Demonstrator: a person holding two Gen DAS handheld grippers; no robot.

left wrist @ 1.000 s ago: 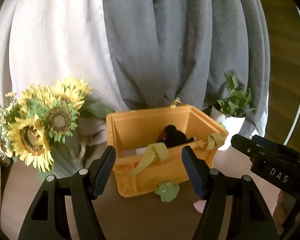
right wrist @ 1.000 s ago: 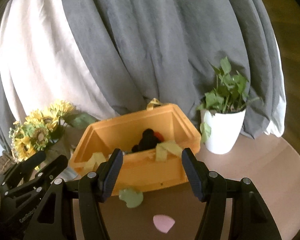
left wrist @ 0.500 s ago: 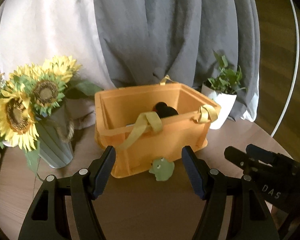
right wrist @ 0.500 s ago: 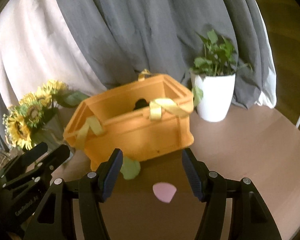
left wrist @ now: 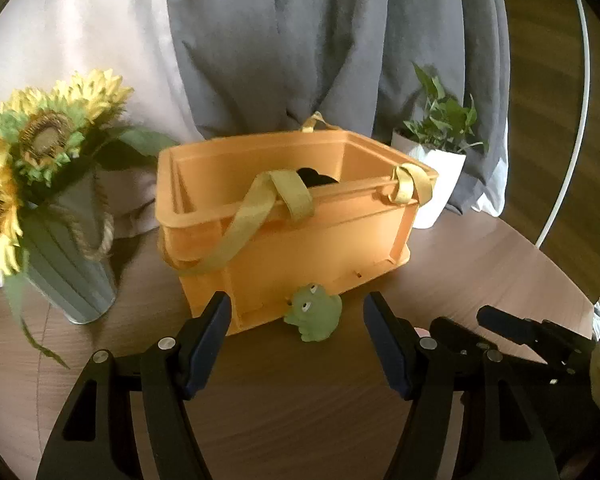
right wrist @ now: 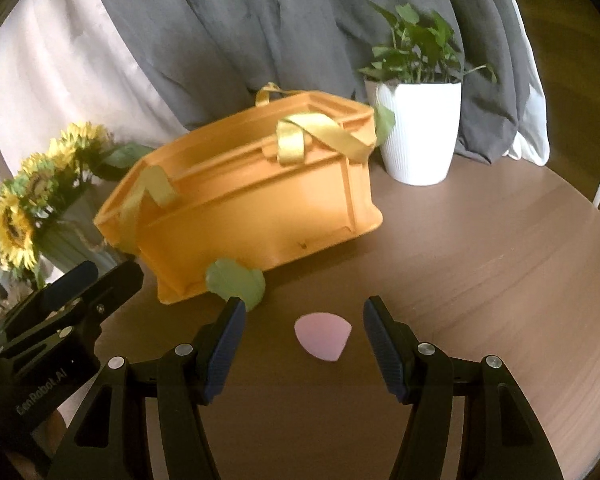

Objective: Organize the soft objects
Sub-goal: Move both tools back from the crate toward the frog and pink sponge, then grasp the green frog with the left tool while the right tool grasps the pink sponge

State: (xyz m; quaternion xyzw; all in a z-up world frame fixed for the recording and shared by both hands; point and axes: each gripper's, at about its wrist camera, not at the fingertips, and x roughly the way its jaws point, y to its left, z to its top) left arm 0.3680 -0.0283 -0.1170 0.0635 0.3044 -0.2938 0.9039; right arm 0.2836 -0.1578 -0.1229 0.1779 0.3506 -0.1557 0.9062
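Left wrist view: the left tongs (left wrist: 296,336), spread wide and empty, have dropped lower than a second ago, framing a green frog toy (left wrist: 314,311) touching the orange crate (left wrist: 292,236).

Right wrist view: the right tongs (right wrist: 302,334), also wide and empty, now bracket a pink soft piece (right wrist: 322,336) on the bench (right wrist: 480,280), likely the next pickups.

Sunflowers in vase (left wrist: 72,264) left, white potted plant (right wrist: 418,128) right, grey curtain (left wrist: 320,40) behind, brown table (right wrist: 480,280)
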